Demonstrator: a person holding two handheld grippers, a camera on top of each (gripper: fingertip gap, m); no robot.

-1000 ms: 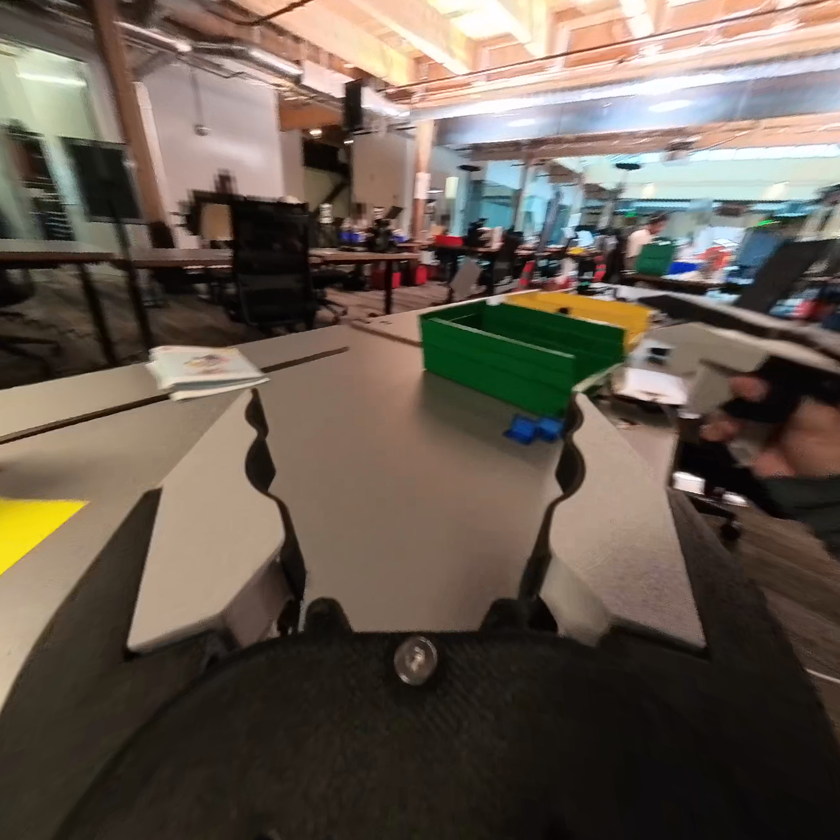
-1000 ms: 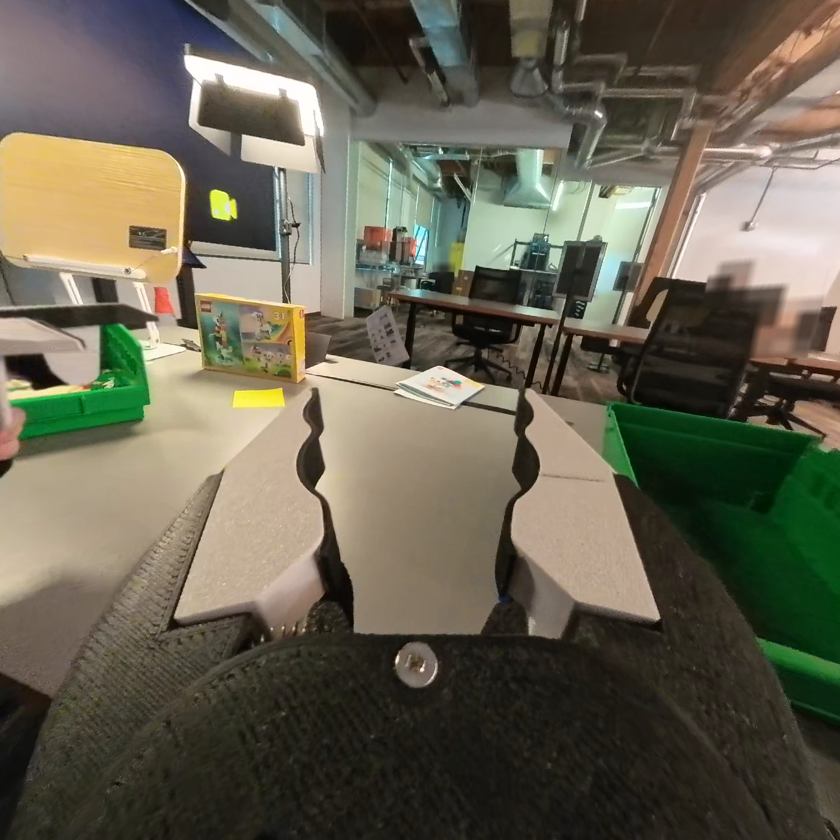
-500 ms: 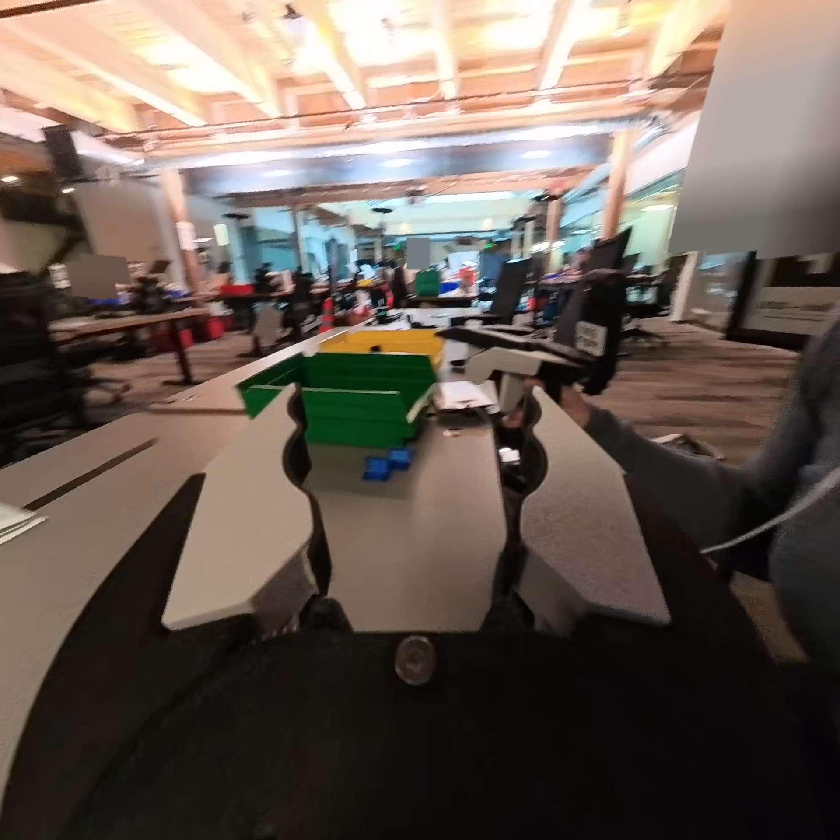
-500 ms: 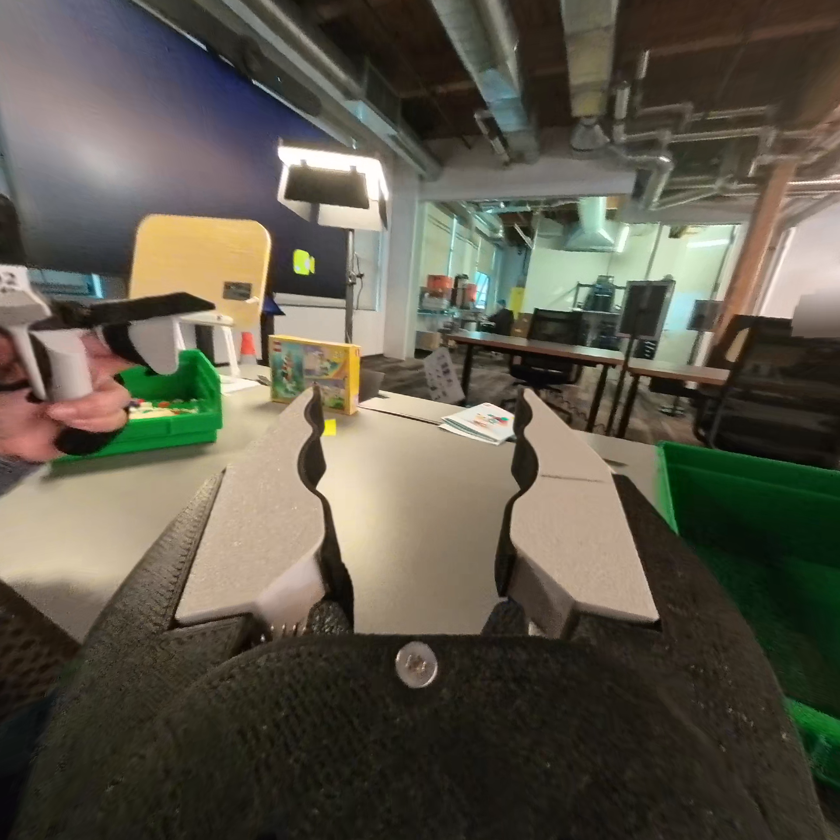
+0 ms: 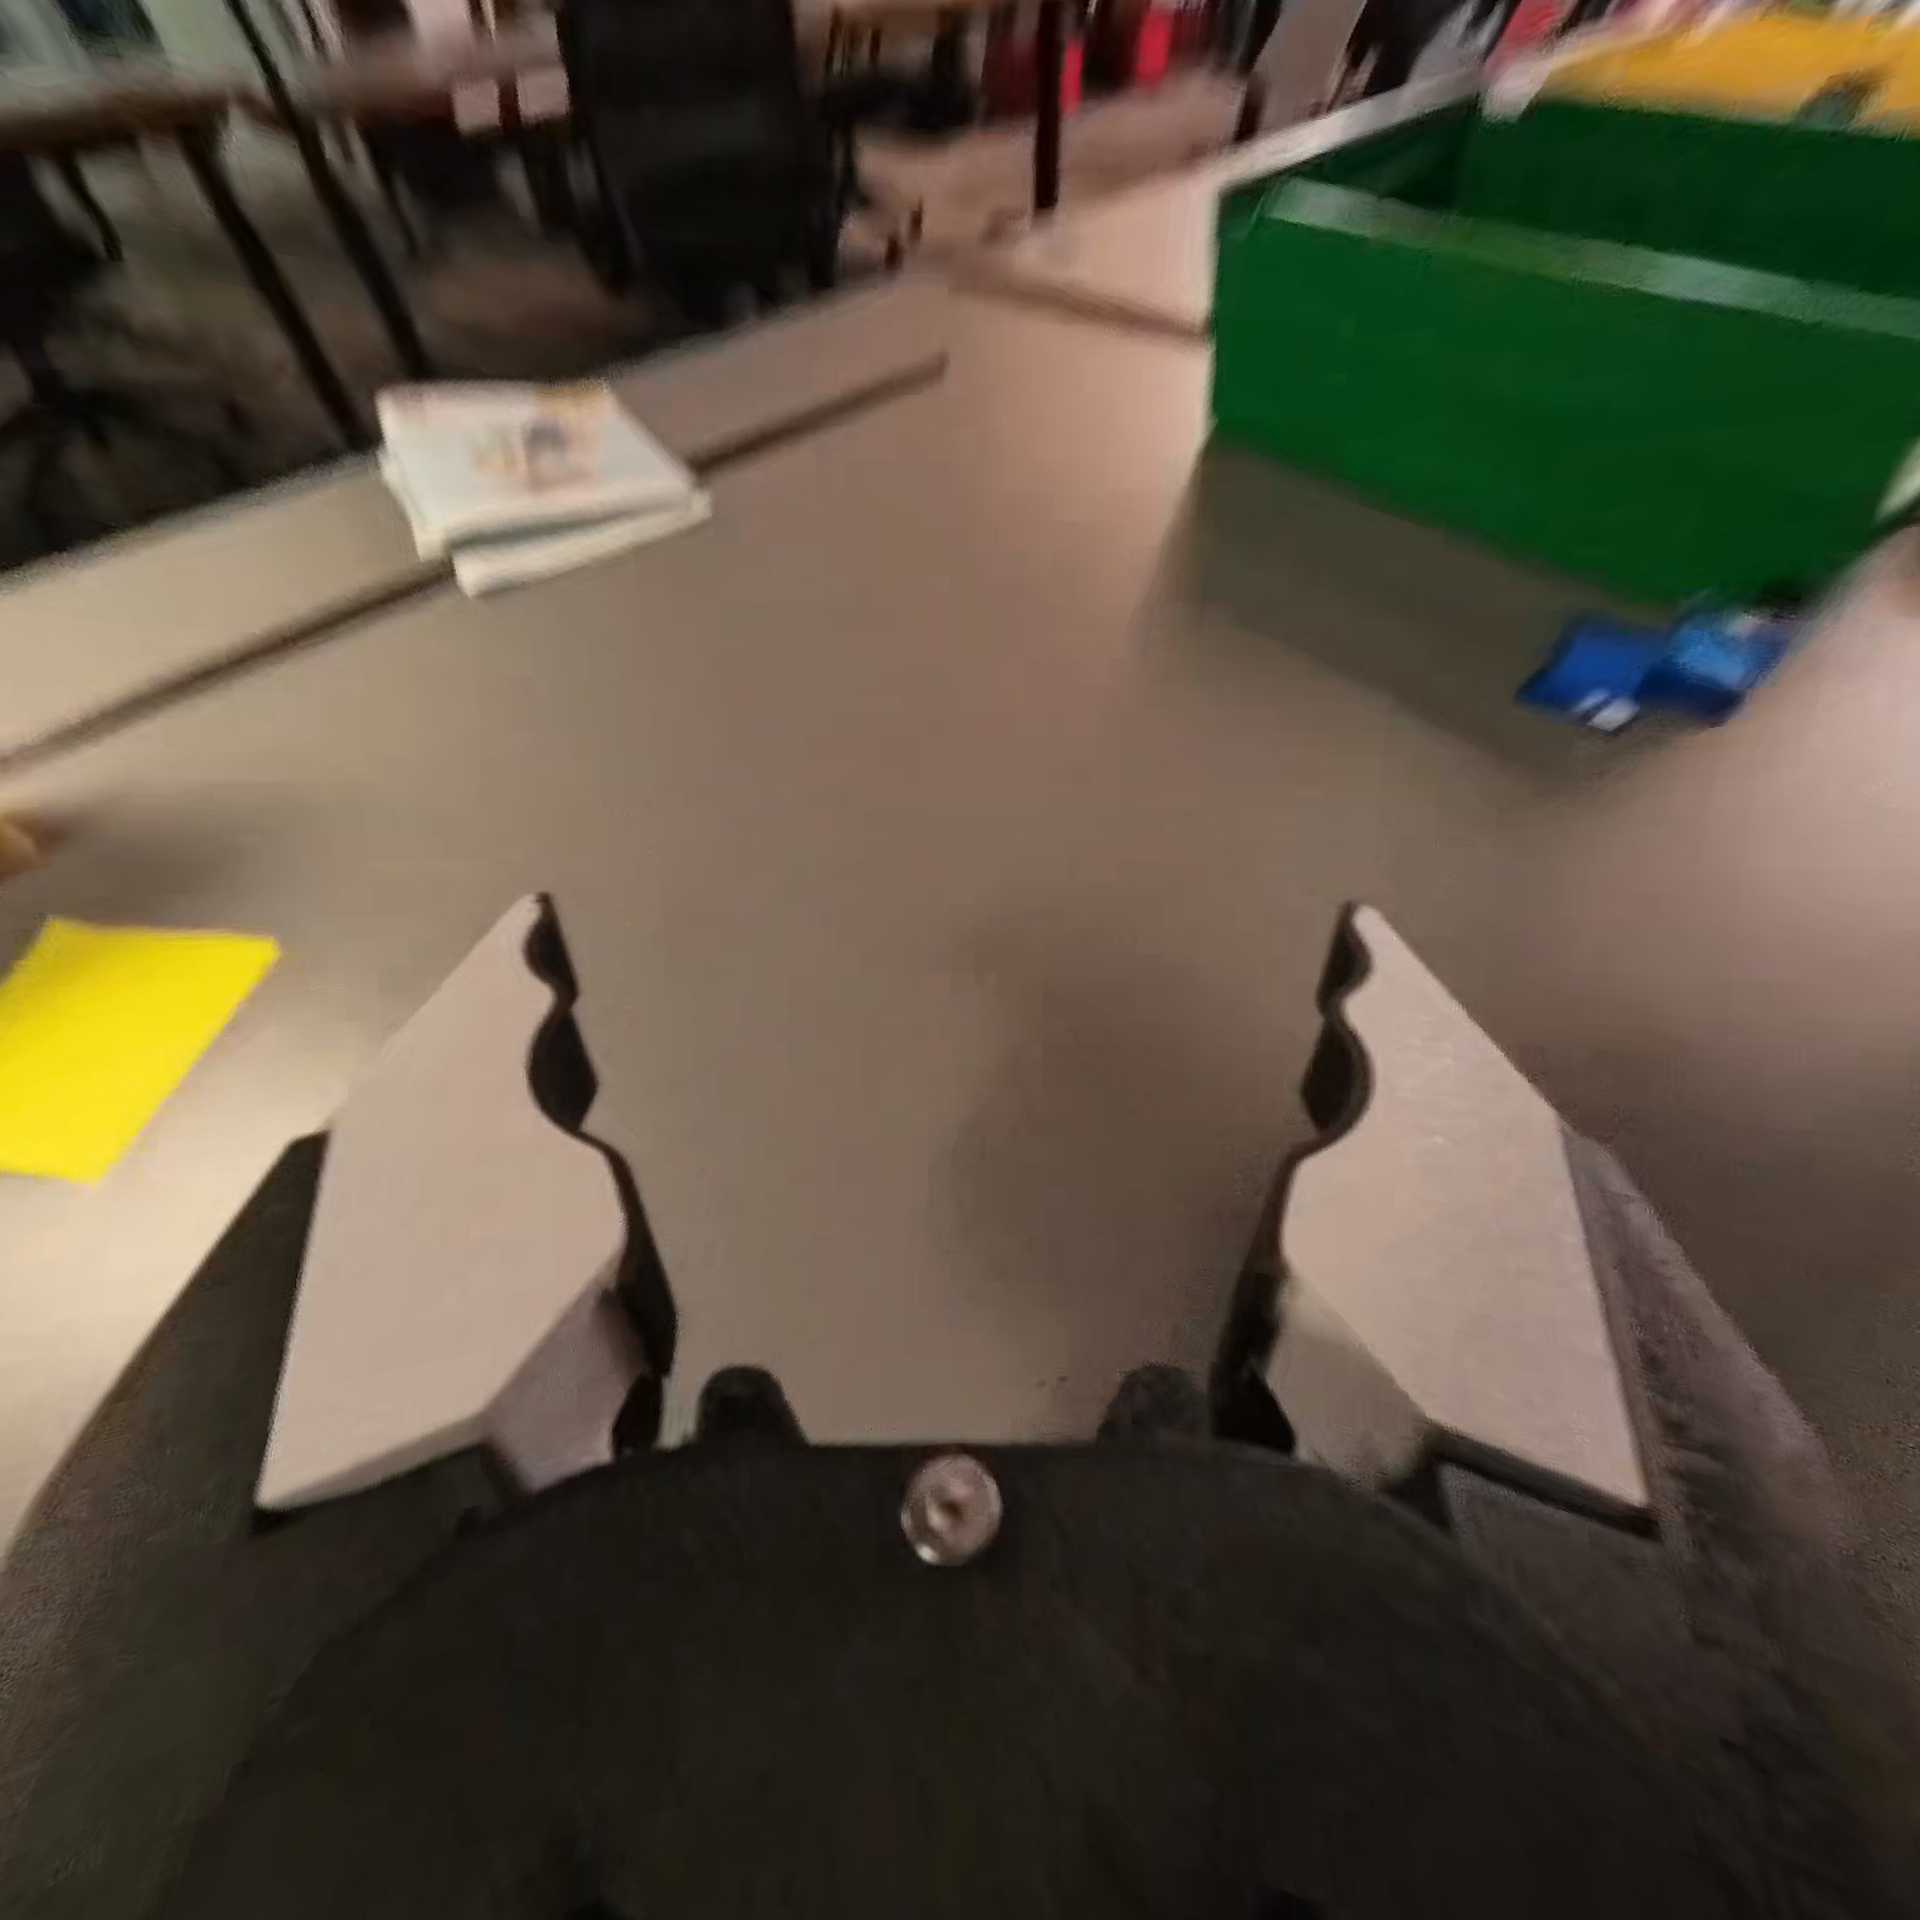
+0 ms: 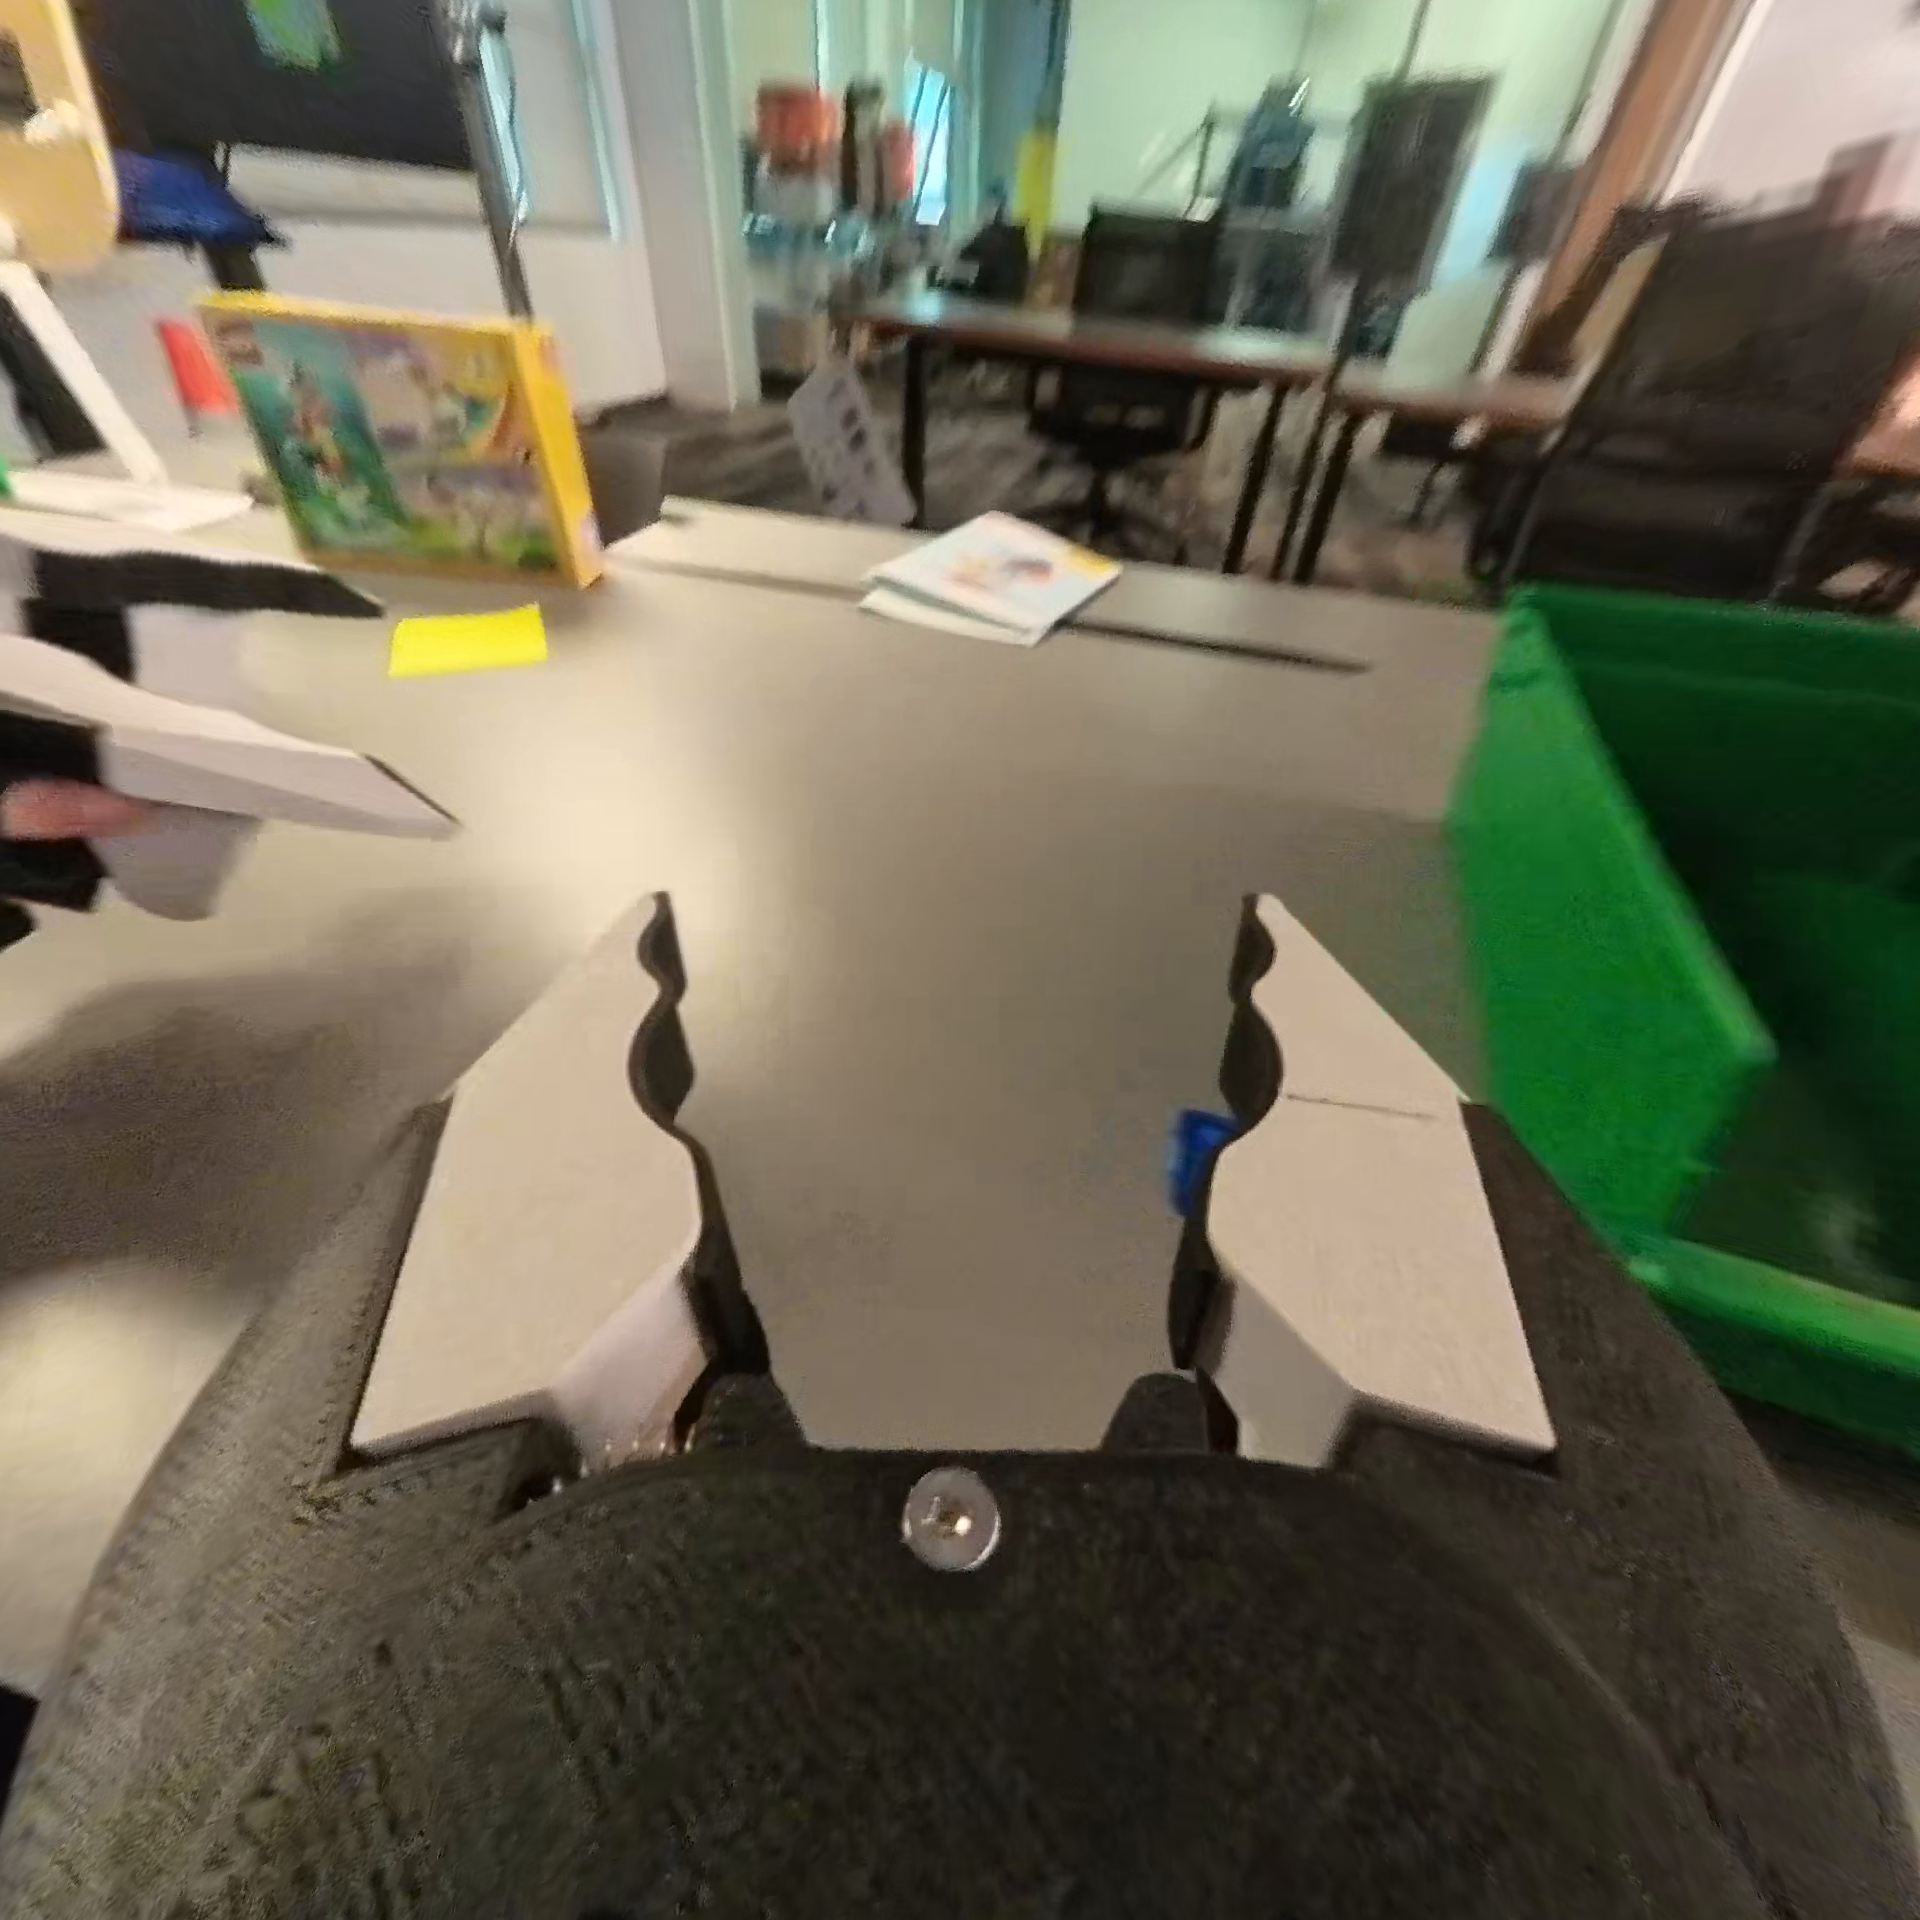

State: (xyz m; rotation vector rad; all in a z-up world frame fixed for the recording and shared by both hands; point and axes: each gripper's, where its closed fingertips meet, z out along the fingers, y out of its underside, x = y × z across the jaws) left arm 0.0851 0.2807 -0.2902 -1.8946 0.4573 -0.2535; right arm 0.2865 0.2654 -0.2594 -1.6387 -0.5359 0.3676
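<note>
Hovering over the grey table [image 5: 935, 727], the left gripper [image 5: 945, 914] has its jaws spread wide with nothing between them; only bare tabletop shows in the gap. The right gripper [image 6: 956, 914] is likewise released and empty, low over the same surface.

The left wrist view alone shows two small blue pieces [image 5: 1652, 670] lying on the table just before the near wall of the green bin [image 5: 1558, 416], with a yellow bin [image 5: 1714, 52] behind it. From the right wrist view only a sliver of one blue piece [image 6: 1195, 1153] peeks out beside the inner edge of the right finger – I cannot tell whether they touch. That view alone also shows a yellow-edged picture box [image 6: 416, 436] standing upright at the far left, the left gripper [image 6: 395, 816] from the side with a person's fingers [image 6: 62, 810] on its white handle, and the green bin [image 6: 1600, 987] close at the right.

Both views share a yellow sticky note [image 5: 104, 1039] [image 6: 468, 639] lying flat and a stack of printed booklets [image 5: 530, 478] [image 6: 987, 577] near the seam between tabletops.

Each gripper has pale, matte, wedge-shaped fingers [image 5: 457, 1195] with dark scalloped inner edges, set in a rough black body with a silver screw [image 5: 951, 1507] – the bin is smooth, glossy plastic with straight walls. Dark desks and office chairs [image 6: 1132, 343] stand beyond the table, blurred.
</note>
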